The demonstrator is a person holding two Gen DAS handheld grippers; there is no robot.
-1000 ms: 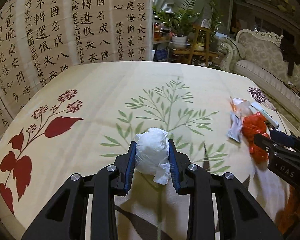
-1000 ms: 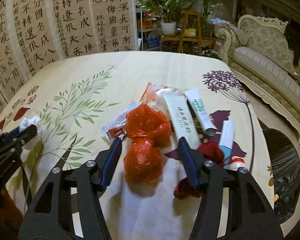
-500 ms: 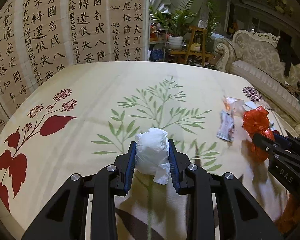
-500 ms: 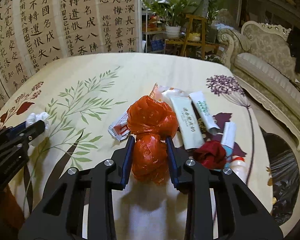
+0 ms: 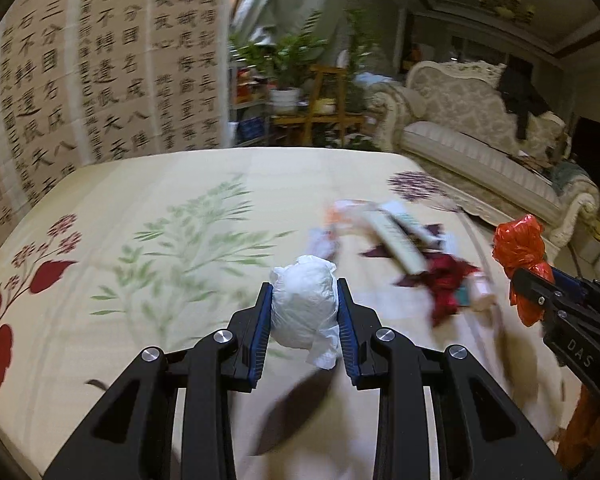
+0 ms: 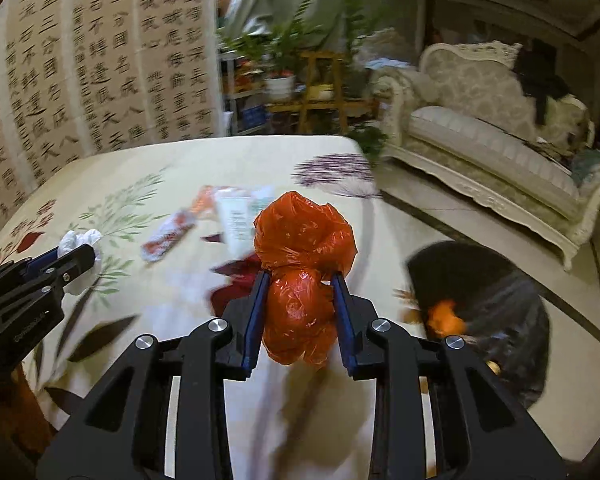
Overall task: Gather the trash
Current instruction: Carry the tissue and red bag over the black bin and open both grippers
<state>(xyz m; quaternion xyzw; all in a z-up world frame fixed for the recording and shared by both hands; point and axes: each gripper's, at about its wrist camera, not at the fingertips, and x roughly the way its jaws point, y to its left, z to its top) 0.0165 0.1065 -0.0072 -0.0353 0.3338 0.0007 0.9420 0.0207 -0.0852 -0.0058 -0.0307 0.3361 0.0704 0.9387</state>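
A crumpled white plastic-bag wad [image 5: 303, 305] is clamped between the two blue pads of the left gripper [image 5: 303, 312], its bulk bulging above the fingertips and a loose flap hanging below them; the wad is held clear of the cream bench with its leaf and flower print [image 5: 172, 184]. In the right wrist view the same white wad shows at the far left, just behind the black fingers of the left gripper. A crumpled orange-red plastic bag [image 6: 302, 276] is pinched at its lower lobe between the blue pads of the right gripper [image 6: 300, 308], while its larger upper lobe swells above and ahead of the fingertips; the bag is lifted off the bench. From the left wrist view this orange-red bag is seen at the right edge, sticking up out of the right gripper, beyond the bench's right border. On the bench, between the two grippers and further away, a blurred cluster of litter is left: a white tube with green print [image 6: 236, 224], a red-and-white flat wrapper [image 6: 170, 236] to its left, and a dark red crumpled scrap [image 5: 448, 280] nearer the bench edge. On the floor to the right of the bench, a black bag-lined bin [image 6: 484, 304] is seen below the right gripper's level, with something orange inside it; its details are smeared by motion blur.
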